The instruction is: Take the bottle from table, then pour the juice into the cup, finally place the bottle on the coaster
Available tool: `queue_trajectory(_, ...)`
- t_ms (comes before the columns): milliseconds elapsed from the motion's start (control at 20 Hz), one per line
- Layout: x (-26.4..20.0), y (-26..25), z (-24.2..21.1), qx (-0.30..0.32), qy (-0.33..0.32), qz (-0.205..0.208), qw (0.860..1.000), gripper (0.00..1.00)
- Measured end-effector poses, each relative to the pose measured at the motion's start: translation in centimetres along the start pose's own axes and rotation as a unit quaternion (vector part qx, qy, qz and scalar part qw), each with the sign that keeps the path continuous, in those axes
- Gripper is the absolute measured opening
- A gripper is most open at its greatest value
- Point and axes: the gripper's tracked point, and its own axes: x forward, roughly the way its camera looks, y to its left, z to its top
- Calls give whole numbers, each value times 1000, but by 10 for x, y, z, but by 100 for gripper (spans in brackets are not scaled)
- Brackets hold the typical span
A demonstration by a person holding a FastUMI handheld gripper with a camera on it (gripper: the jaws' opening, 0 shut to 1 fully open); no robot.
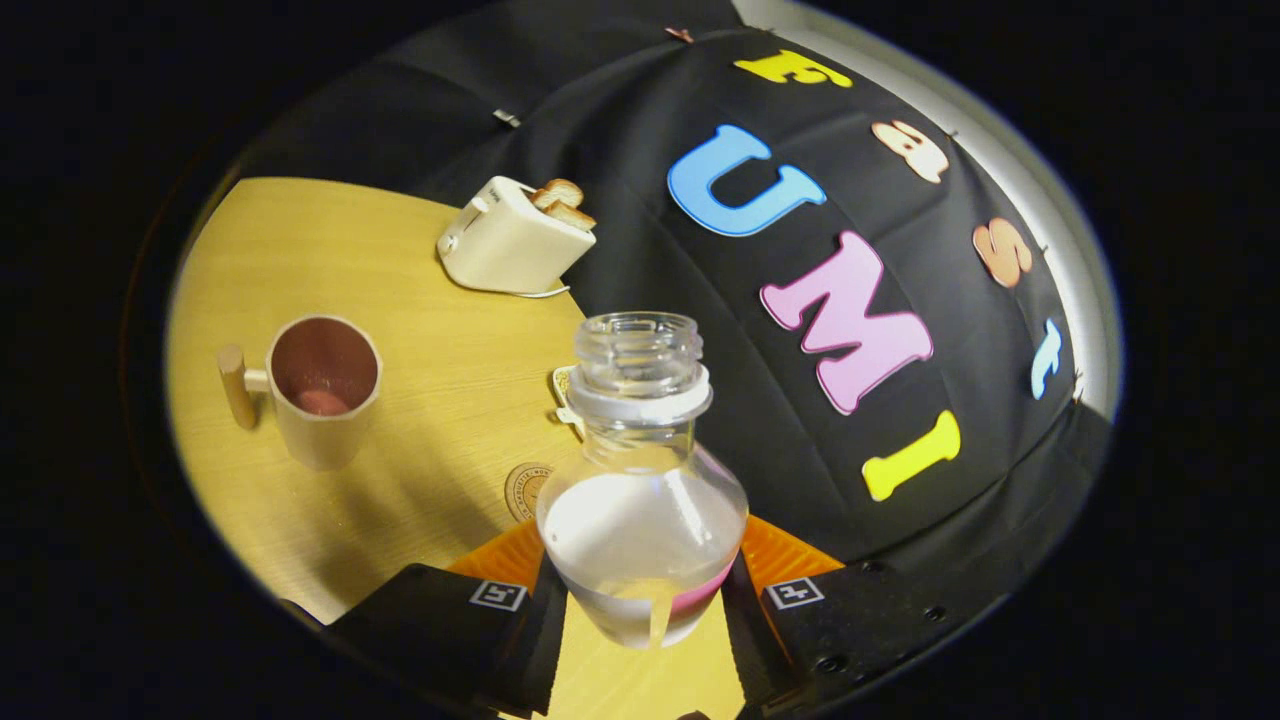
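Gripper (640,600) clamps the uncapped bottle (640,500) by its body; cup (322,390) sits at 10 o'clock. Risk: early tilt spills juice onto the surface (430,400).

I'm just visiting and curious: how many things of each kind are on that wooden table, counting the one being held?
Bottle, held between the gripper's fingers: 1
Cup: 1
Toaster: 1
Toast slices in the toaster: 2
Round coaster, beside the bottle: 1
Total: 6
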Motion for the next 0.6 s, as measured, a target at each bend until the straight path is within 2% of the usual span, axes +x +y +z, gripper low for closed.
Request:
queue_trajectory(200,11,3,8,-99,-12,-27,995,71)
queue_trajectory(350,18,15,14,-130,-8,-24,991,71)
queue_trajectory(450,23,31,22,-157,-18,-6,987,71)
queue_trajectory(600,28,37,37,-230,-43,-7,972,71)
